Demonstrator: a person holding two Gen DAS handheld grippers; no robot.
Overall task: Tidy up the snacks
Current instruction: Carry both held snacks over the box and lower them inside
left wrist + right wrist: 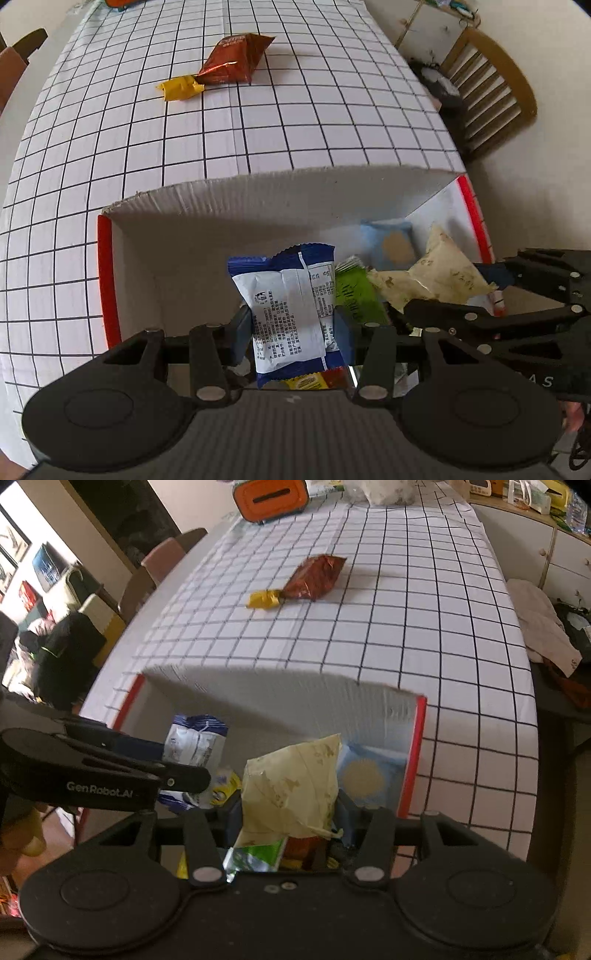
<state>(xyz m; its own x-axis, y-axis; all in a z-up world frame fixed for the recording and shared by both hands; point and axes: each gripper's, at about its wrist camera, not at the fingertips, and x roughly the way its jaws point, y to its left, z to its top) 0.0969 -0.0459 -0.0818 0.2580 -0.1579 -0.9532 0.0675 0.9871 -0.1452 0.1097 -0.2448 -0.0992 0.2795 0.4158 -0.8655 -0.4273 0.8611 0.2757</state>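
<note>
A blue-white packet (291, 314) is clamped in the left gripper (291, 332) jaws, a cream packet (291, 786) in the right gripper (290, 819) jaws; two packets, one brown (234, 59) and one yellow (181, 87), are seen far ahead on the worktop (295, 129).

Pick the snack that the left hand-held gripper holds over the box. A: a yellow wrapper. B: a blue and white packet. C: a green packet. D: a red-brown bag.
B: in the left wrist view the left hand-held gripper is shut on the blue and white packet above the box; the red-brown bag and yellow wrapper lie on the tablecloth.
</note>
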